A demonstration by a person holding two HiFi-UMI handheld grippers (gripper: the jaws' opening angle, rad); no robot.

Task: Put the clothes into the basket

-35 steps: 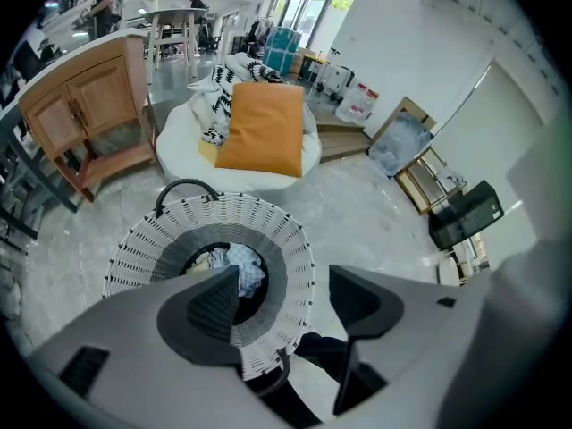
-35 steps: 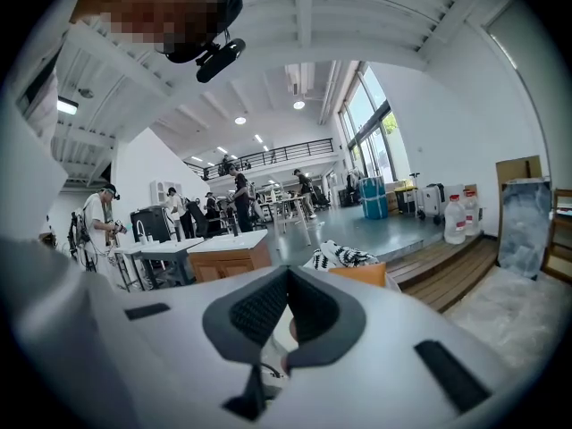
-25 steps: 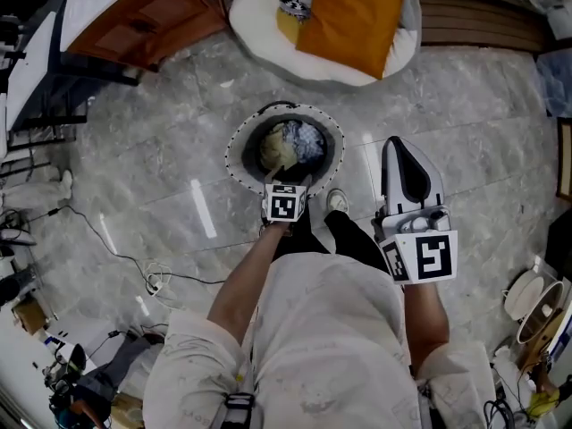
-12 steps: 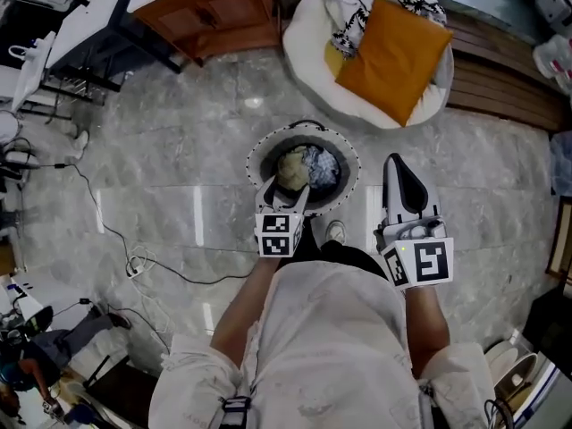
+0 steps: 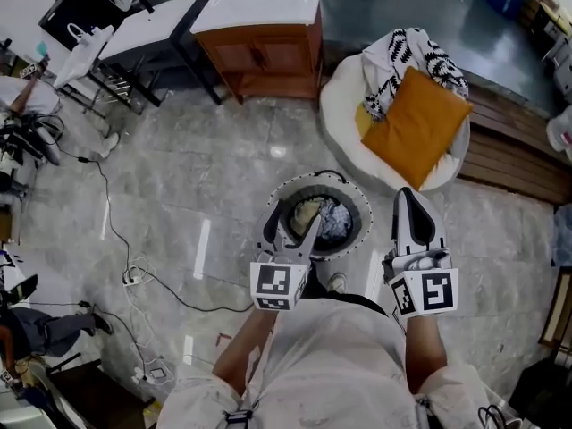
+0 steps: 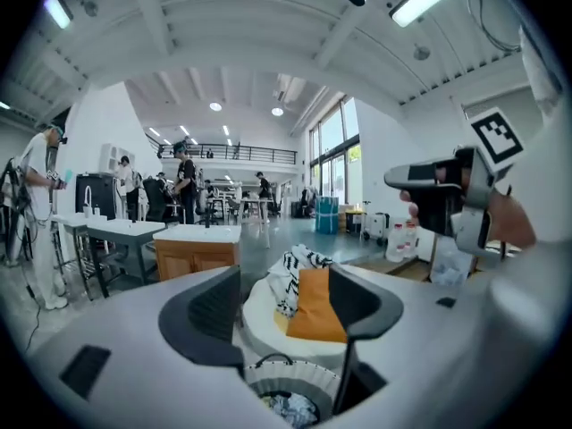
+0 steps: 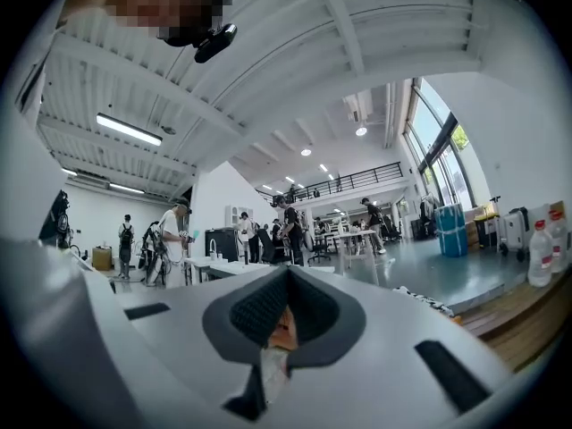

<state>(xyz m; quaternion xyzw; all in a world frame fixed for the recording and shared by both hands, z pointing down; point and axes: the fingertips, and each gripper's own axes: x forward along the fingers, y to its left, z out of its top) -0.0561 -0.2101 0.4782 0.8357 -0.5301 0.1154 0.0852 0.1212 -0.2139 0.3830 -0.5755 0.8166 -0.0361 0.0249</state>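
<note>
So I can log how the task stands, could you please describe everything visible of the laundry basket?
The basket is round, with a pale ruffled rim and a thin dark handle at its far side. It stands upright on the grey marbled floor, holding crumpled beige and bluish clothes. The open left gripper hovers over its near rim.

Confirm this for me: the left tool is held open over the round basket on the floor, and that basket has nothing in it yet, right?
Not quite. The basket is not empty: the head view shows crumpled clothes lying inside it. The rest stands: the left tool is held open over the round basket on the floor.
</note>
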